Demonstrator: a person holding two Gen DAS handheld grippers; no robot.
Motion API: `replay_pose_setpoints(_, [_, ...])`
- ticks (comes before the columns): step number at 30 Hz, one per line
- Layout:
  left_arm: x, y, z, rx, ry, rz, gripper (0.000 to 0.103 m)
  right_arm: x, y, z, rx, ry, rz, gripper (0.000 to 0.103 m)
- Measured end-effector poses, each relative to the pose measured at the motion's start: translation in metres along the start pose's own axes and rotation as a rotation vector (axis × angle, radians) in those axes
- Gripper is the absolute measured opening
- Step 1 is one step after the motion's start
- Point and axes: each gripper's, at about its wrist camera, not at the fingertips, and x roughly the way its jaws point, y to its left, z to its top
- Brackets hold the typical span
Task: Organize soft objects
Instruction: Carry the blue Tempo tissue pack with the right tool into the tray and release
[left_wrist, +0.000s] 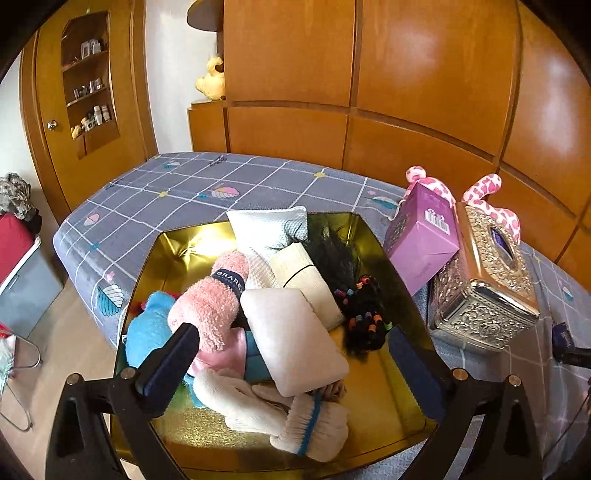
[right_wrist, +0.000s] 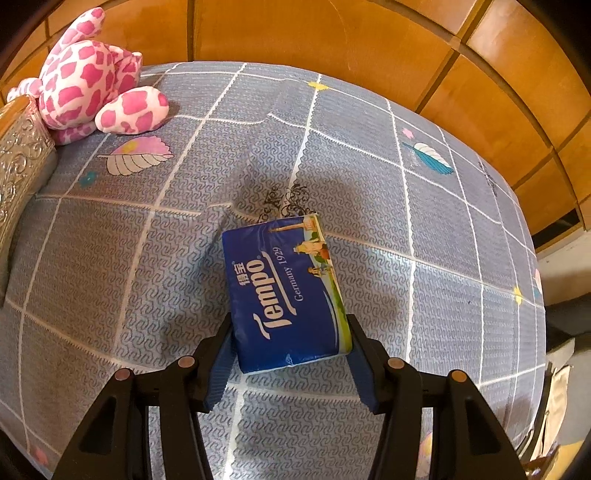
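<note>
A gold tray (left_wrist: 384, 402) on the bed holds a heap of soft things: a pink rolled towel (left_wrist: 214, 299), a blue plush (left_wrist: 151, 325), a white pad (left_wrist: 291, 339), white cloths (left_wrist: 269, 225), a cream mitten (left_wrist: 255, 402), a black wig with beads (left_wrist: 358, 299). My left gripper (left_wrist: 291, 347) hangs above the heap, open wide, nothing between its fingers. In the right wrist view my right gripper (right_wrist: 290, 345) is shut on a blue Tempo tissue pack (right_wrist: 284, 288), held just over the grey checked bedspread (right_wrist: 110, 258).
A purple box (left_wrist: 421, 240) leans on an ornate silver tissue box (left_wrist: 487, 288) right of the tray. A pink-spotted plush (right_wrist: 92, 74) sits behind them. Wooden wardrobe panels (left_wrist: 406, 74) back the bed. A red and grey unit (left_wrist: 18, 258) stands on the floor at left.
</note>
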Motion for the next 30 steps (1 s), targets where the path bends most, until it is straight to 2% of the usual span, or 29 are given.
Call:
replay_pose_setpoints(4, [-0.001,-0.002,-0.001,0.004,0.0,-0.005,0.103,-0.011,0.01,-0.008,0.012,0.0,0.045,0.055])
replay_pose_setpoints(14, [0.002,-0.004,-0.007,0.0,0.024,-0.012,0.103,-0.036,0.064,-0.033,-0.052,0.0,0.189,0.055])
replay_pose_setpoints(21, [0.005,-0.003,-0.008,-0.002,0.033,-0.007,0.103,-0.065,0.107,-0.053,-0.169,-0.049,0.267,0.055])
replay_pose_setpoints(30, [0.004,0.009,-0.001,-0.026,0.023,0.005,0.103,-0.117,0.168,-0.073,-0.309,-0.13,0.484,0.055])
